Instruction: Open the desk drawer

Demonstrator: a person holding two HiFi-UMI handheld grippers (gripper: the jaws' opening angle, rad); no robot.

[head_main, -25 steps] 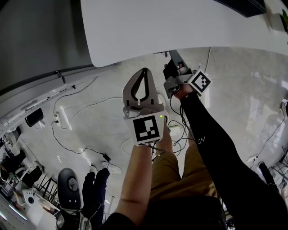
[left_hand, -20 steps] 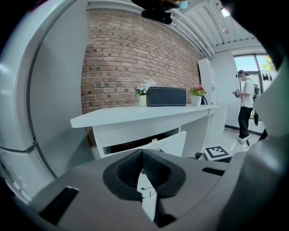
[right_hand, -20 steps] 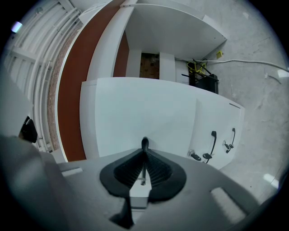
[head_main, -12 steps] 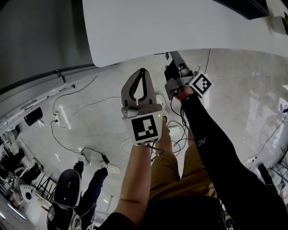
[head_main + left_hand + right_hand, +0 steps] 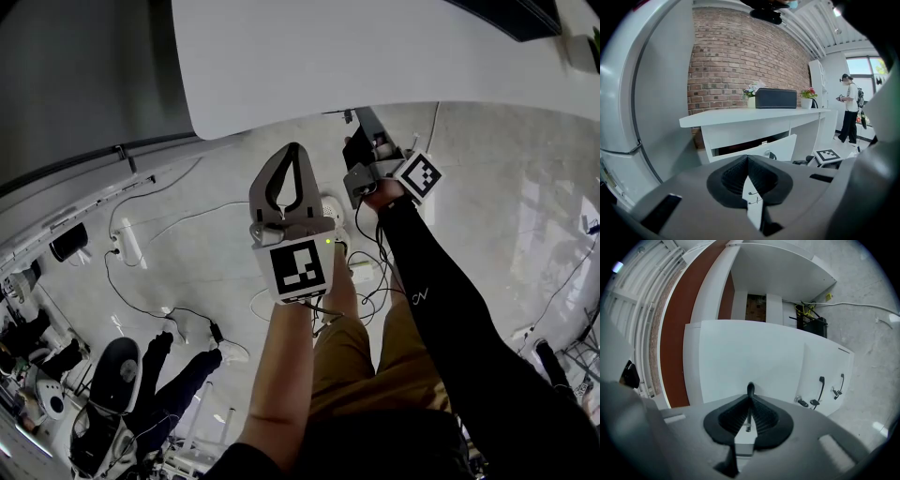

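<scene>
The white desk [image 5: 375, 56] fills the top of the head view. My right gripper [image 5: 356, 131] reaches under its edge. In the right gripper view that gripper [image 5: 750, 397] is shut on the dark handle [image 5: 750, 389] of the white drawer front [image 5: 750, 357]. From the left gripper view, the drawer [image 5: 783, 144] stands partly pulled out below the desktop [image 5: 754, 116], with the right gripper's marker cube [image 5: 827, 155] beside it. My left gripper [image 5: 297, 148] hangs in the air over the floor, left of the right one. Its jaws [image 5: 748, 159] are shut with nothing between them.
Cables [image 5: 159, 220] and a power strip [image 5: 127, 246] lie on the floor. A person's legs [image 5: 187, 375] pass at lower left. Two more handles [image 5: 820, 385] and a key [image 5: 801, 402] sit beside the drawer front. Another person [image 5: 848, 110] stands beyond the desk.
My left gripper has drifted slightly left in the head view. The person at lower left has walked on. The right gripper has stayed put on the handle.
</scene>
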